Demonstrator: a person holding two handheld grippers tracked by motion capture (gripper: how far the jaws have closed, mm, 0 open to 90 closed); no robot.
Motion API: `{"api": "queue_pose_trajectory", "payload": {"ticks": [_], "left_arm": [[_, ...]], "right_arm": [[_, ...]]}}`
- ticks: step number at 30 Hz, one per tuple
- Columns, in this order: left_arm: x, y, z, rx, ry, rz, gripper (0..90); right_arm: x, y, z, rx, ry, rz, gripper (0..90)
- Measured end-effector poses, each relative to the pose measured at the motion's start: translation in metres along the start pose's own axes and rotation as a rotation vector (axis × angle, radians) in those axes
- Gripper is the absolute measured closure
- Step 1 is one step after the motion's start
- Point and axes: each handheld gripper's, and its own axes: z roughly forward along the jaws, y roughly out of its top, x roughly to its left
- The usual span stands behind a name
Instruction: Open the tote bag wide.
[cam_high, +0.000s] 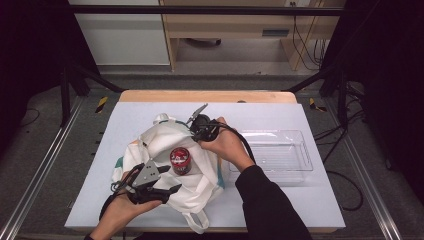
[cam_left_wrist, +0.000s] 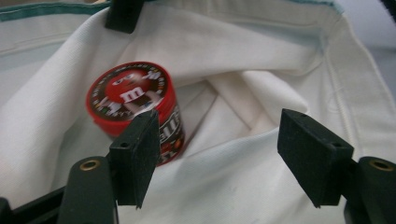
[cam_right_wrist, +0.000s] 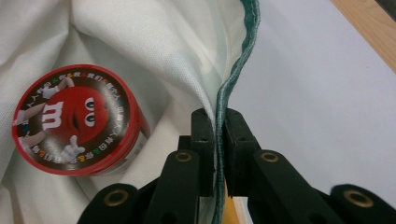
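Red candy can (cam_high: 180, 160) stands upright in the white bag (cam_high: 165, 140); right tongs (cam_right_wrist: 218, 140) pinch its rim, left tongs (cam_left_wrist: 219, 154) spread.

White cloth bag (cam_high: 165, 145) with a teal-green edge binding (cam_right_wrist: 233, 88). Red-lidded candy can (cam_high: 180, 160); the lid bears a red cartoon face with white eyes, a white "m" and white gloved hands, ringed by small multicoloured lettering on a dark band; side wall dark brown with white lettering. Pale blue-grey table cover (cam_high: 280, 200) over a light wooden tabletop (cam_high: 210, 96). Clear, colourless plastic tray (cam_high: 277, 155). Black sleeve (cam_high: 270, 205).
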Motion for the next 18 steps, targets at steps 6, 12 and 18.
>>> {"api": "queue_pose_trajectory", "payload": {"ticks": [6, 12, 18], "left_arm": [[-0.005, 0.002, 0.009, 0.018, -0.042, 0.040, 29.4], [-0.004, -0.004, 0.016, 0.041, -0.051, 0.034, 28.0], [0.003, -0.012, 0.020, 0.054, -0.055, 0.011, 27.5]], "right_arm": [[0.002, 0.001, -0.005, -0.013, 0.005, -0.004, 83.7], [0.004, 0.001, -0.006, -0.016, 0.006, -0.008, 83.3], [0.004, 0.001, -0.006, -0.014, 0.006, -0.006, 83.0]]}}
